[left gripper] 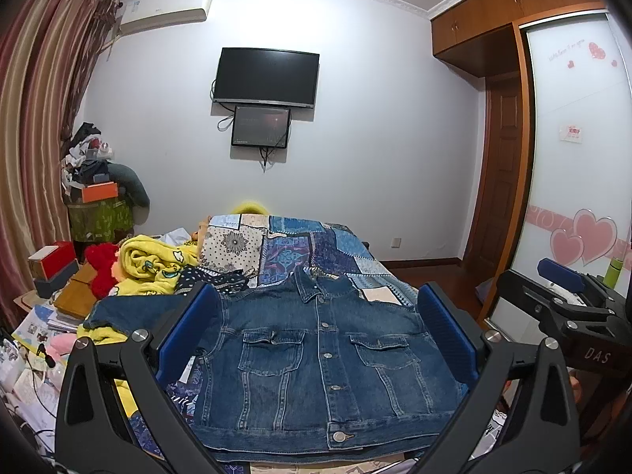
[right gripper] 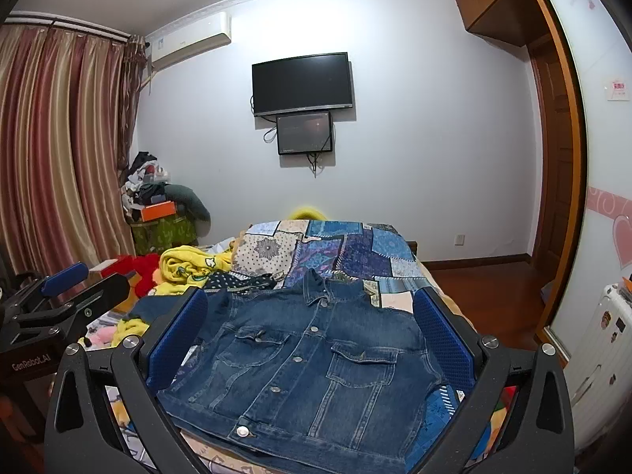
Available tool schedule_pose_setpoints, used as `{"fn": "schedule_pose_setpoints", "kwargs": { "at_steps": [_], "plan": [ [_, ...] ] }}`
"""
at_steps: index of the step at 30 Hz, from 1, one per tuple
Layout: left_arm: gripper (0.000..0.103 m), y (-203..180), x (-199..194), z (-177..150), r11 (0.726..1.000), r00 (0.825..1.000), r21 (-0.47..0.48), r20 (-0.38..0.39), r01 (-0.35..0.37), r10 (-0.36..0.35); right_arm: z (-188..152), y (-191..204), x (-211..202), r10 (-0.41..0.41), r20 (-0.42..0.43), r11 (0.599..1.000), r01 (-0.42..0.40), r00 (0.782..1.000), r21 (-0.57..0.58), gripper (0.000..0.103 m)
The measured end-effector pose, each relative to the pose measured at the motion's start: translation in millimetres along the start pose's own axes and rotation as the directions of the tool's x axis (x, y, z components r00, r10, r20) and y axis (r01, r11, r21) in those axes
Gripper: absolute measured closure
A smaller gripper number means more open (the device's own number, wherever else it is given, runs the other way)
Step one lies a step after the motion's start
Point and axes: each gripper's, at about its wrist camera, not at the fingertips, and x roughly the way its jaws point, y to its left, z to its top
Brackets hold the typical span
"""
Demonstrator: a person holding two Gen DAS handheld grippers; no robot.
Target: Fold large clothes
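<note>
Bedroom with patchwork quilt [left gripper: 300, 245] on the bed; denim jacket [left gripper: 316, 359] lies flat on it, buttoned, front up, collar toward the wall TV [left gripper: 265, 77]. Left gripper [left gripper: 316, 339] and right gripper [right gripper: 312, 339] hover above it, both spread wide, holding nothing. Yellow blanket [left gripper: 154, 264] sits left.

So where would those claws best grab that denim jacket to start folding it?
Probably at the sleeve side edges. The denim jacket lies flat, front up and buttoned, its sleeve stretched toward the yellow blanket. The left claw, open, could come in from that side and pinch the sleeve's loose edge.
</note>
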Motion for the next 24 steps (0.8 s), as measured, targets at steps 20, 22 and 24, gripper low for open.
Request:
{"fn": "schedule_pose_setpoints", "kwargs": {
  "at_steps": [20, 22, 24],
  "plan": [
    [0.0, 92, 122, -29, 0.97, 0.95, -0.035, -0.213, -0.24, 0.228, -24, -14, 105, -0.018, -0.245, 0.999, 0.025, 0.969, 0.024, 0.0],
    [0.0, 106, 135, -36, 0.956, 0.931, -0.024, -0.236, -0.291, 0.278, -27, -16, 121, -0.022, -0.274, 0.999, 0.031, 0.961, 0.028, 0.0],
    [0.0, 121, 149, -43, 0.94, 0.91, -0.009, -0.254, -0.34, 0.327, -29, -19, 137, -0.024, -0.301, 0.999, 0.035, 0.953, 0.033, 0.0]
  ]
}}
